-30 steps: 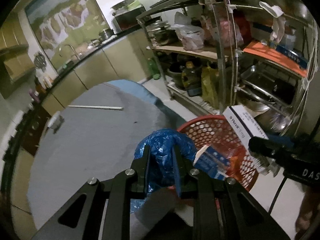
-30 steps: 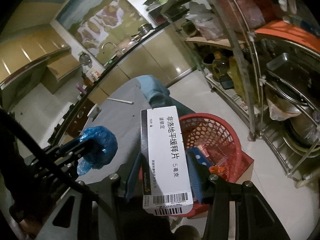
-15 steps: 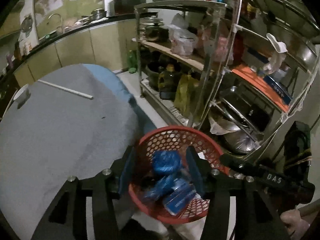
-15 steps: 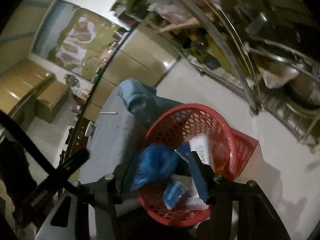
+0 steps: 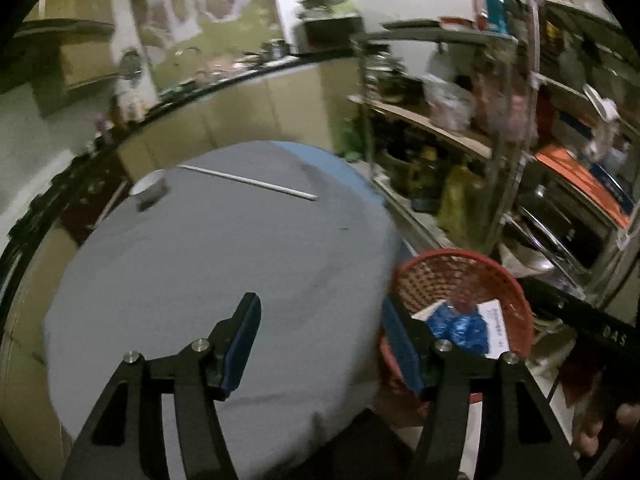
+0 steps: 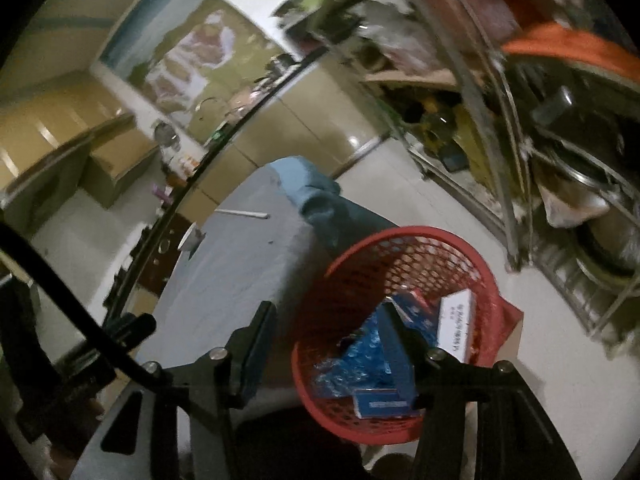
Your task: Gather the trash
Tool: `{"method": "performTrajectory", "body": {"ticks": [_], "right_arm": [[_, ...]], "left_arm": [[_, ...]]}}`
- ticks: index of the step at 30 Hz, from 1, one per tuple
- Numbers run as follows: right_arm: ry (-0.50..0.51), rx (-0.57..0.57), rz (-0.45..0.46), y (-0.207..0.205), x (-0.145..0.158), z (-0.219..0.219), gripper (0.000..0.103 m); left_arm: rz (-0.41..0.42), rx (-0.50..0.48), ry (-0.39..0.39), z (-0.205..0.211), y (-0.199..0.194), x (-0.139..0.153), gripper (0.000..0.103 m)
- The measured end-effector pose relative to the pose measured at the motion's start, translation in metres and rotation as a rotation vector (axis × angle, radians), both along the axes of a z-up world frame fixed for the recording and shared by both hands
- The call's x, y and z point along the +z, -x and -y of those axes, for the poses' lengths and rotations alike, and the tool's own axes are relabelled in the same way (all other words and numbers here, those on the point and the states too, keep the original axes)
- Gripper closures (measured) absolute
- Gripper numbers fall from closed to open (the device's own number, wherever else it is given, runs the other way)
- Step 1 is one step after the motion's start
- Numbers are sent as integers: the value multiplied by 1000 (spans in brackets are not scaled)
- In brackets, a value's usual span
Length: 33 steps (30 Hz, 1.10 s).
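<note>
now both grabbers are wide open and hold nothing. the left gripper (image 5: 320, 316) hangs over the grey table (image 5: 200, 264). the blue bag (image 6: 356, 360) and white box (image 6: 456, 328) lie down in the red basket (image 6: 400, 248), under the right gripper (image 6: 328, 320).

"DAS" on the black gripper body (image 5: 592, 322).

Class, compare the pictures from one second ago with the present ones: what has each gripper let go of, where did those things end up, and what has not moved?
The left gripper released the blue plastic bag; the right gripper released the white medicine box. Both now lie in the red basket, and both grippers stand open and empty. The basket, the white stick and the grey tablecloth stayed put.
</note>
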State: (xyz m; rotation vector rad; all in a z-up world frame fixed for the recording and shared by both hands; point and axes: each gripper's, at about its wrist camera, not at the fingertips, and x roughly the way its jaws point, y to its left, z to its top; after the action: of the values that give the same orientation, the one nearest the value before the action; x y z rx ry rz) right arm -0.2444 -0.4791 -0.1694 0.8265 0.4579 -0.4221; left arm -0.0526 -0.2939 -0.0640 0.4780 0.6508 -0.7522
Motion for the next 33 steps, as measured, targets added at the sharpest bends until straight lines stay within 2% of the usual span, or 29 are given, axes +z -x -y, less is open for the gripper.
{"method": "performTrajectory", "body": {"ticks": [2, 4, 10, 22, 33], "right_arm": [[56, 33, -8, -9, 12, -15, 47], [112, 73, -10, -20, 25, -34, 47], [193, 152, -7, -43, 46, -73, 47], [298, 305, -6, -83, 76, -144, 47], [371, 443, -4, -125, 91, -210, 47]], "left_arm": [[8, 46, 18, -18, -7, 7, 30], [28, 93, 38, -35, -13, 14, 26], [109, 197, 40, -75, -24, 26, 25], [147, 327, 84, -150, -34, 42, 24], [201, 463, 73, -217, -47, 46, 23]]}}
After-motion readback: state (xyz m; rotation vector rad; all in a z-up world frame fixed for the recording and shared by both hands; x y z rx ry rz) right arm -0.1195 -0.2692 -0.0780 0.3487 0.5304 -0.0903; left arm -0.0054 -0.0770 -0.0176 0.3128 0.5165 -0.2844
